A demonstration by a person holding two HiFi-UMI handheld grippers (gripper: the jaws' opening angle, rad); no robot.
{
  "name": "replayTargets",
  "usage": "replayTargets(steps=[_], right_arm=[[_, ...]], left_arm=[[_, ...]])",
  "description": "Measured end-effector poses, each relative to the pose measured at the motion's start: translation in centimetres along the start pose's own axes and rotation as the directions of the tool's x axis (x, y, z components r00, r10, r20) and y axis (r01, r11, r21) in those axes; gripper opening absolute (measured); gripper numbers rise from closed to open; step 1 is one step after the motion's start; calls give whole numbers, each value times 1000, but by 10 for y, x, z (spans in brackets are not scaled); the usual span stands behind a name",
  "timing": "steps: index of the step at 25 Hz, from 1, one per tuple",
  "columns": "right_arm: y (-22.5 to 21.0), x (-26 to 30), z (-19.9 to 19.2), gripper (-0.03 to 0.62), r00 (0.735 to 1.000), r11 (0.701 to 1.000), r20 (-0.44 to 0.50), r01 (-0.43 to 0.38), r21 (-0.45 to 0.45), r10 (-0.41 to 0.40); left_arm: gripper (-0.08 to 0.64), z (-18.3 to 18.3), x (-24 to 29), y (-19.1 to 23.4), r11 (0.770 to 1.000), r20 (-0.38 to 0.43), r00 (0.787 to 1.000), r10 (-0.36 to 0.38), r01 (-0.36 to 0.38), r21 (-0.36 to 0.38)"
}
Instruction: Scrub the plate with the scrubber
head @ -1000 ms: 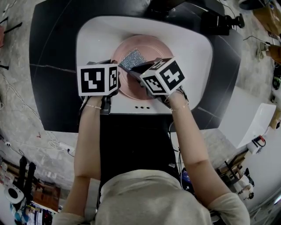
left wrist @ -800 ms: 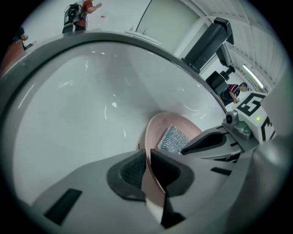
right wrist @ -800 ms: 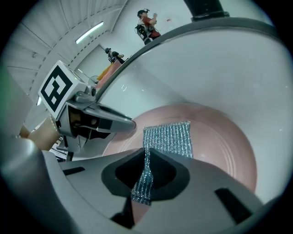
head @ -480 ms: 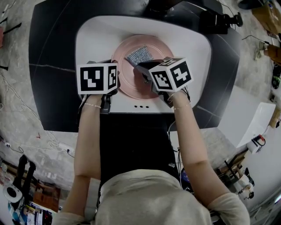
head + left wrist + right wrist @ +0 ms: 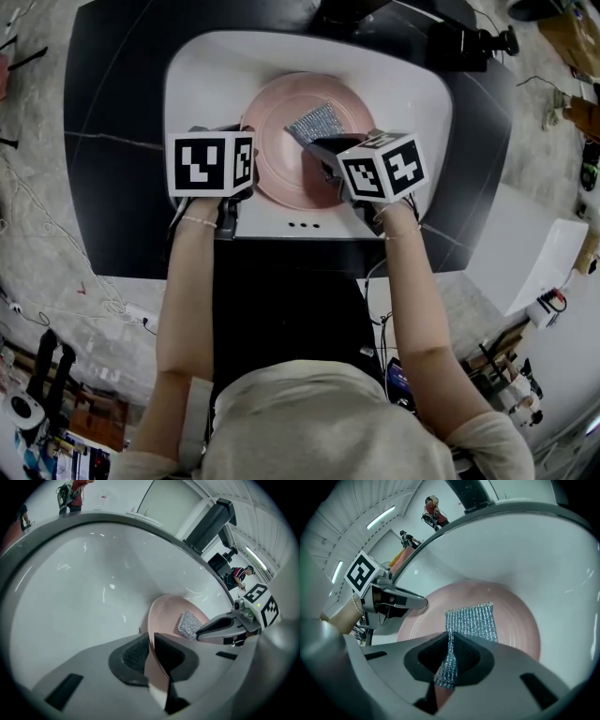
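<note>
Left gripper (image 5: 150, 644) fingers pinching pink plate (image 5: 165, 615) rim; right gripper (image 5: 450, 645) fingers pinching silver scrubber (image 5: 472, 619), flat on plate

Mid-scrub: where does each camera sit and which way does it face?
Head view: on the person's head, steeply down at sink and plate; both forearms show.
Left gripper view: on the left gripper, along its jaws, shut on the plate's rim.
Right gripper view: on the right gripper, along its jaws, shut on the scrubber.
Shared: both gripper views show plate, scrubber, the other gripper.
</note>
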State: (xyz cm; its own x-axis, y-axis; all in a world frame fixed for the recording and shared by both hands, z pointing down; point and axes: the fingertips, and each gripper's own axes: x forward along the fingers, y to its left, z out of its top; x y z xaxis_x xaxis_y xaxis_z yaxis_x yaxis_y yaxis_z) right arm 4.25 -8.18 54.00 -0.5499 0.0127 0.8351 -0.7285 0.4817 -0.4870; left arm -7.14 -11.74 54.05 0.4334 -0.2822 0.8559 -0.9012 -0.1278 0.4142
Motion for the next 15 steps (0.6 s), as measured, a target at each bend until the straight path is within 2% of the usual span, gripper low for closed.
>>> replayTargets(steps=[5, 15], right_arm=[[6, -2, -8, 43, 1000, 1000, -28, -2, -14, 1], [31, 11, -1, 43, 997, 997, -31, -66, -47, 65]], left_arm=[[44, 0, 0, 0, 1000, -1, 1000, -3, 3, -5], [44, 0, 0, 1, 1000, 0, 1000, 6, -6, -12]])
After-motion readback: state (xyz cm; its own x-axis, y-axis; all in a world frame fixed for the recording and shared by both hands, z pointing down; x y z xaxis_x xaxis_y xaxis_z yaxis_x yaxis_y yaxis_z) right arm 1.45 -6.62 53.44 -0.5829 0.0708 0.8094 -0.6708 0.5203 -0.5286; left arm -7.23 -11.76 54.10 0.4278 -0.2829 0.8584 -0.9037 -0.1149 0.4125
